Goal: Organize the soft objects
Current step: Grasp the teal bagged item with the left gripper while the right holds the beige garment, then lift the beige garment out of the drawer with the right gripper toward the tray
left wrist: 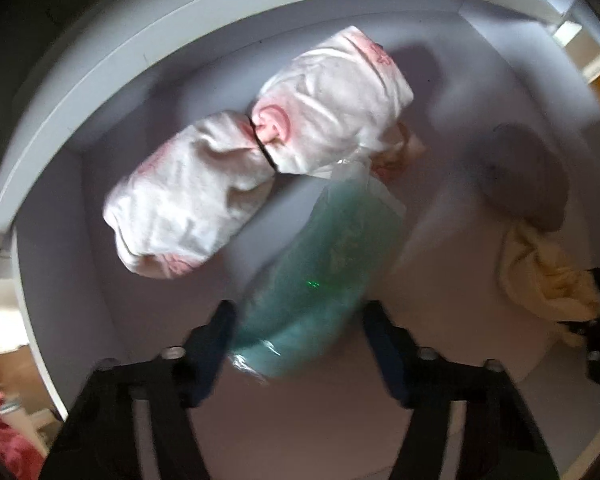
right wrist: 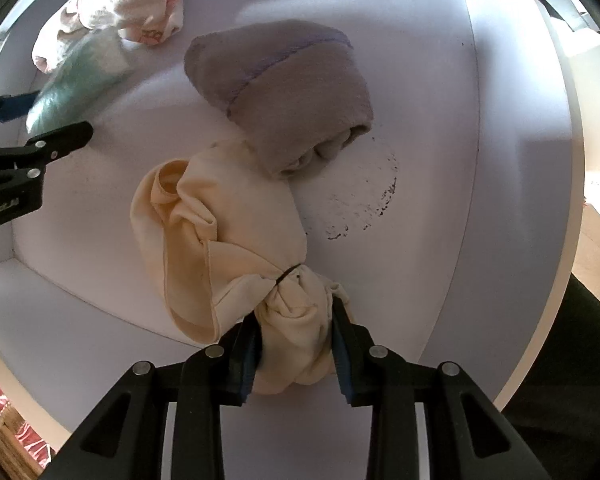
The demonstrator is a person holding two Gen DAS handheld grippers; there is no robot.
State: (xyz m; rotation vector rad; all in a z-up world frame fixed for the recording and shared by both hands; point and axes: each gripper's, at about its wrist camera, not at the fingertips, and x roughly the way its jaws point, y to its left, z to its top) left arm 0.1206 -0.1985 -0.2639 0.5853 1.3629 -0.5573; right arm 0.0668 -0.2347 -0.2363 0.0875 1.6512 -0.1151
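Observation:
A teal soft item in a clear plastic bag (left wrist: 320,264) sits between the fingers of my left gripper (left wrist: 300,328), whose pads touch both its sides inside a white box (left wrist: 100,80). Behind the bag lies a pink-and-white cloth bundle (left wrist: 228,184) tied with a dark band. My right gripper (right wrist: 296,344) is shut on the knotted end of a cream cloth (right wrist: 220,232), which lies on the box floor (right wrist: 420,120). A rolled grey towel (right wrist: 288,92) rests against the cream cloth's far end. In the right wrist view the left gripper (right wrist: 40,120) and the teal bag (right wrist: 76,80) show at the left edge.
White walls enclose the box on all sides. A ring-shaped dark stain (right wrist: 364,200) marks the floor right of the cream cloth. Red fabric (left wrist: 4,432) lies outside the box at the lower left. The floor right of the grey towel is bare.

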